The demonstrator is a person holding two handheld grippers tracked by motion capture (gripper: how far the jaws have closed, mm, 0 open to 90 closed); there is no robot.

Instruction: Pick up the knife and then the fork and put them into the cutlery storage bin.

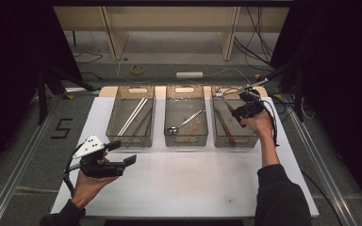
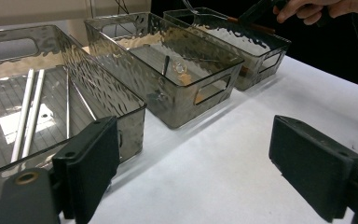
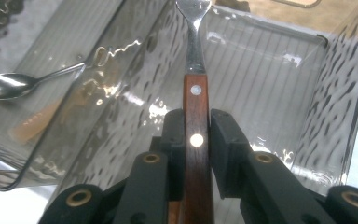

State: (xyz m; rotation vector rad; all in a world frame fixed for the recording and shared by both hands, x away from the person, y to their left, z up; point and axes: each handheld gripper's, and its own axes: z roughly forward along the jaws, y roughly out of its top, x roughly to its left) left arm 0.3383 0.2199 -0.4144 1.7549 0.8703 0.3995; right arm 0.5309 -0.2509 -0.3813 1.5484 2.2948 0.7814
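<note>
Wood-handled fork (image 3: pixel 196 116) sits clamped between the black jaws of my right tool (image 3: pixel 196 135), which are closed tight on the reddish-brown handle with its two pale rivets. In the right gripper view the metal neck and tines run straight up and away from me, over the inside of the right bin (image 3: pixel 279 79), a smoky clear plastic box with a ribbed floor. From the high view I see that same right tool (image 1: pixel 243 107) held above the right bin (image 1: pixel 250 139), at the far right of a row of three bins on the white surface (image 1: pixel 188 183); a knife (image 1: pixel 225 126) with a brown handle lies on that bin's floor. The middle bin (image 1: pixel 185 139) holds a spoon (image 1: pixel 183 124) and a pale amber utensil beside it, and the spoon (image 3: pixel 9 85) also appears at the left of the right gripper view. The left bin (image 1: pixel 128 137) holds white chopsticks (image 1: pixel 133 116) and thinner dark sticks next to them. My left tool (image 1: pixel 122 151) hovers over the near left part of the surface, well apart from the bins' contents, its jaws spread wide with nothing between them; in the left gripper view the left tool (image 2: pixel 223 163) frames bare white surface.
</note>
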